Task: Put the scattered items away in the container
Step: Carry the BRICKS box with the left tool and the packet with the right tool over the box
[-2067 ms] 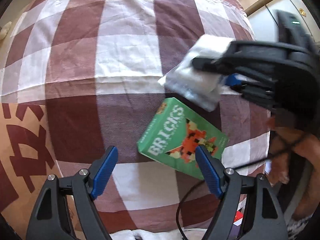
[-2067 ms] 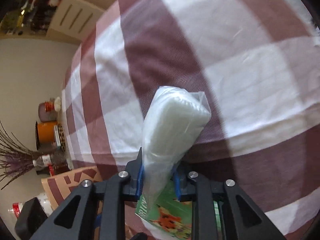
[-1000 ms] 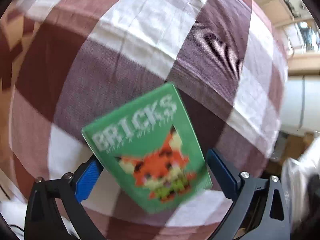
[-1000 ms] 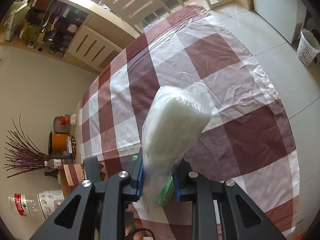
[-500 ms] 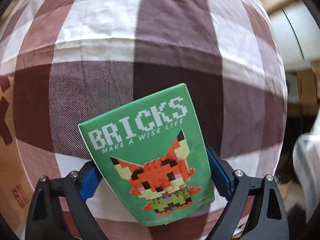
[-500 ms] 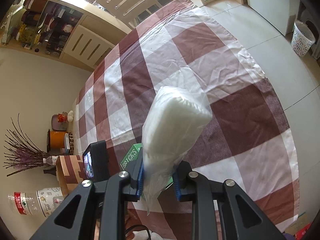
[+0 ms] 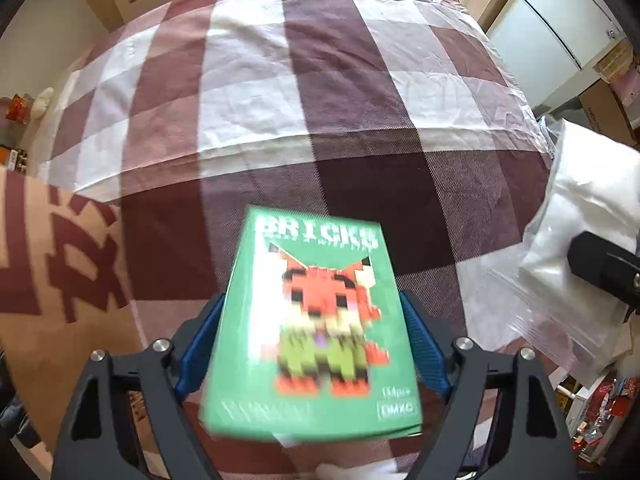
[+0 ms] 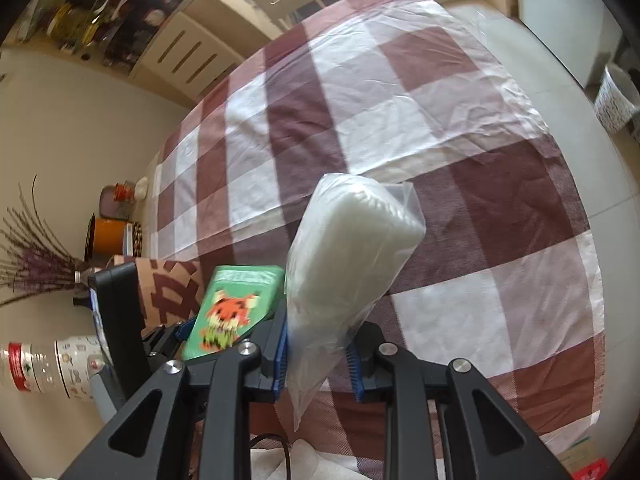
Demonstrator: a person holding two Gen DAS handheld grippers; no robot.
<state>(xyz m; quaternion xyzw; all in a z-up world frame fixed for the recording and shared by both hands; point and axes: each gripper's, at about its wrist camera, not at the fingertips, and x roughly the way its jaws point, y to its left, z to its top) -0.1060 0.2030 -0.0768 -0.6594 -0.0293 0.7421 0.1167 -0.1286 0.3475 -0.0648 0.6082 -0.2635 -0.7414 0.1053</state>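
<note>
Left wrist view: left gripper (image 7: 312,344) clamped on a green box (image 7: 316,316), 2 blue fingers (image 7: 420,344) pressed on its long side edges, printed face up, held clear above the checked cloth (image 7: 304,92) of the bench. Cardboard by the look, stiff and light, likely hollow enough to dent under a hard squeeze; smooth printed skin, so apt to slide if tipped steeply. Best held as now, across the narrow width near the middle. At far right, a white pack in a clear bag (image 7: 580,216) with part of the other tool against it. At left, a brown patterned carton (image 7: 52,264), probably the container, though its opening cannot be seen here.

Right wrist view: right gripper (image 8: 318,354) closed on the white pack in a clear bag (image 8: 348,248), fingers (image 8: 280,354) pinching the lower part, loose plastic hanging below, bulk standing up and leaning right. Soft, squashy, very light; film slippery and crinkly, so liable to creep through the grip. Safer taken on the padded body than on the empty film. Green box (image 8: 232,308) visible just left, in the left gripper (image 8: 188,328); brown patterned carton (image 8: 168,284) behind it, near the bench's left edge. Neither item in the container yet.
</note>
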